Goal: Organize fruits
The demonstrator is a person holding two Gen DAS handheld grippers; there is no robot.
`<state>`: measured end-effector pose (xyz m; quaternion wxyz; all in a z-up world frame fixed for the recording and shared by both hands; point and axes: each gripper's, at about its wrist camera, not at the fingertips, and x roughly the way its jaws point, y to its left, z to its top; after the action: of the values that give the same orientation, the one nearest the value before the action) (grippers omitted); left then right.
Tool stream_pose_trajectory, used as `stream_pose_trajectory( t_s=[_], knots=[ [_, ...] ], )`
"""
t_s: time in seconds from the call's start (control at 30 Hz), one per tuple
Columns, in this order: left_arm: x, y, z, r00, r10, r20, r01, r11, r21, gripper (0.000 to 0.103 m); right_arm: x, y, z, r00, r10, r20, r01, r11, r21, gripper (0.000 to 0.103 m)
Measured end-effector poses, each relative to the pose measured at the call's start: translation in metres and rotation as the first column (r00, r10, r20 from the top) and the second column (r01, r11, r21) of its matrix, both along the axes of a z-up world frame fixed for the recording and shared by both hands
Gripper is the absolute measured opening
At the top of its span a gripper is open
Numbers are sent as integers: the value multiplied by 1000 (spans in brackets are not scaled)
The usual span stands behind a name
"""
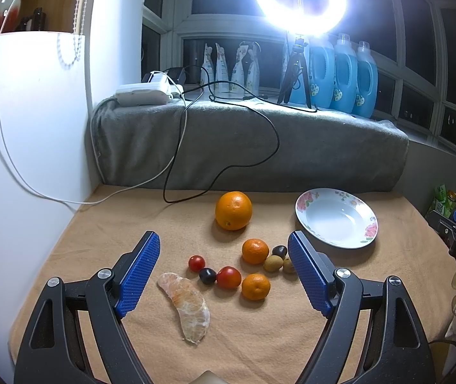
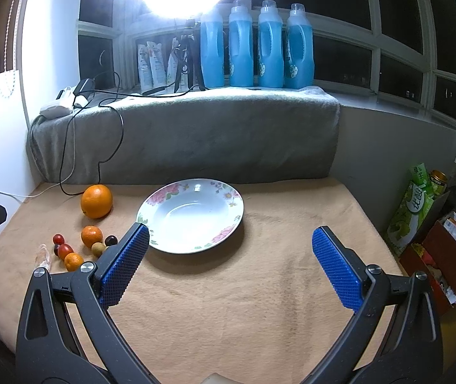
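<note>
The small fruits are clustered on the tan cloth-covered table [image 1: 68, 249] directly ahead of the left tool [image 1: 224, 270], whose blue ribbed pads are spread apart with nothing held, so this tool is judged the nearer one for a first pick. The white floral-rimmed ceramic plate [image 2: 228, 206] lies empty to the right of the cluster, straight ahead of the right tool [image 2: 229, 257], likewise spread apart and empty. The peeled pale-orange citrus segment [image 1: 187, 304] lies nearest the left tool, its long axis running roughly away from it and slightly slanted.

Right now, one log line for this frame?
left gripper: open, over fruit cluster | right gripper: open, empty | plate: empty | large orange: on cloth
</note>
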<state>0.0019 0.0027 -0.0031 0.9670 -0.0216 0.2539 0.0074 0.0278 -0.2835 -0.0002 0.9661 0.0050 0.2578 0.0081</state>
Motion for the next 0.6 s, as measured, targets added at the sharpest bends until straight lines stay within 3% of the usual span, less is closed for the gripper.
stream_pose_trajectory(
  t_s=[0.6],
  knots=[
    [17,7,-16,999,-3,-32,3,1000,-17,82,20,9,-5,999,40,-31,-40,999,-2,103]
  ],
)
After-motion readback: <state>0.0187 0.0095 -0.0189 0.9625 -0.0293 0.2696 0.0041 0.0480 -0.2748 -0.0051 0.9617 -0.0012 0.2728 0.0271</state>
